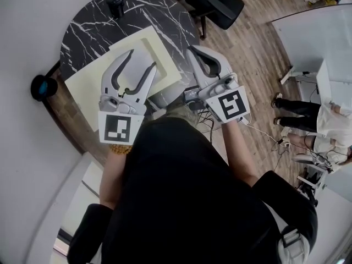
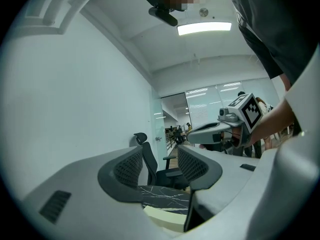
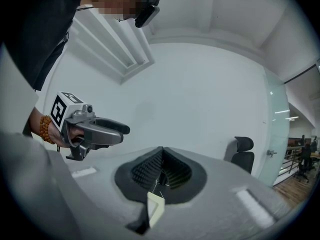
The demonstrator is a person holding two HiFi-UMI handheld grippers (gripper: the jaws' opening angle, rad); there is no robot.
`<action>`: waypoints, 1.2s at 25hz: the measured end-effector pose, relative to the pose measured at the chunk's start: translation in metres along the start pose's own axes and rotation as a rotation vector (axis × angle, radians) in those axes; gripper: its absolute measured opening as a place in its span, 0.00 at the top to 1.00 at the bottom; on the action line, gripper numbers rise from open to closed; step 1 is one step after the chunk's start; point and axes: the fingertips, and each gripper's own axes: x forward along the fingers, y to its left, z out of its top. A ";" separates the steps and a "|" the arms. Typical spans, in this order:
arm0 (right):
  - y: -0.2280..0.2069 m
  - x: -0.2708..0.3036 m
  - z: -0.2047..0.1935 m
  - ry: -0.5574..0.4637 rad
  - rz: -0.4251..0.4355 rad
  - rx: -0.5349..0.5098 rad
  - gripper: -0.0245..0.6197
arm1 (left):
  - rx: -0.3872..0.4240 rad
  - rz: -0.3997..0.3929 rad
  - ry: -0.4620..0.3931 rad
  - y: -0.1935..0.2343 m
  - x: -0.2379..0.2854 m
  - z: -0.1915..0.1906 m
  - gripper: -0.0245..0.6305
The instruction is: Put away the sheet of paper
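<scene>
Sheet of paper (image 1: 135, 73): whitish, flat on a pale yellow card (image 1: 168, 56). The card lies on a larger yellow sheet (image 1: 82, 89) that overhangs the near rim of the counter (image 1: 91, 29). Whether card and sheet are parts of one folder cannot be told.

Counter: round, black marble with white veins. A small dark device (image 1: 114, 1) stands at its far edge.

Left claw (image 1: 143, 59): held up over the paper and clear of it, pointing level. Jaws released and wide apart, nothing between the pads. The left gripper view looks through the gap to the marble top, a strip of yellow below it and a black office chair (image 2: 150, 164) beyond.

Right claw (image 1: 192, 51): beside the left one, over the counter's right side, also raised. Jaws clenched, pads meeting, nothing held. The right gripper view shows only a sliver of yellow through the slit under the pads.

A beaded bracelet (image 3: 44, 129) sits on the wrist of the hand holding the left gripper.

Surroundings: wooden floor (image 1: 258, 48), a white table (image 1: 319, 32) to the right, and a seated person (image 1: 316, 122) at the right edge. A round dark and blue object (image 1: 43, 87) sits on the floor left of the counter.
</scene>
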 end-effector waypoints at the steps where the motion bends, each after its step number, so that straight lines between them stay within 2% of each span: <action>1: 0.000 0.000 0.001 -0.007 0.000 -0.004 0.96 | -0.007 -0.003 0.000 -0.001 -0.001 -0.002 0.63; 10: -0.001 -0.002 -0.011 0.011 0.007 -0.002 0.96 | -0.016 -0.018 -0.004 -0.003 -0.003 -0.008 0.64; 13: -0.004 -0.003 -0.011 -0.005 0.002 -0.012 0.96 | -0.010 -0.028 -0.013 -0.004 -0.003 -0.009 0.80; 14: -0.004 -0.002 -0.012 -0.003 0.004 -0.011 0.96 | -0.007 -0.033 -0.011 -0.005 -0.003 -0.011 0.81; 24: -0.001 -0.001 -0.014 0.010 0.019 0.002 0.96 | -0.045 -0.046 0.007 -0.011 -0.004 -0.013 0.89; 30: -0.002 0.000 -0.011 -0.016 0.031 0.000 0.96 | -0.030 -0.054 -0.001 -0.011 -0.002 -0.013 0.92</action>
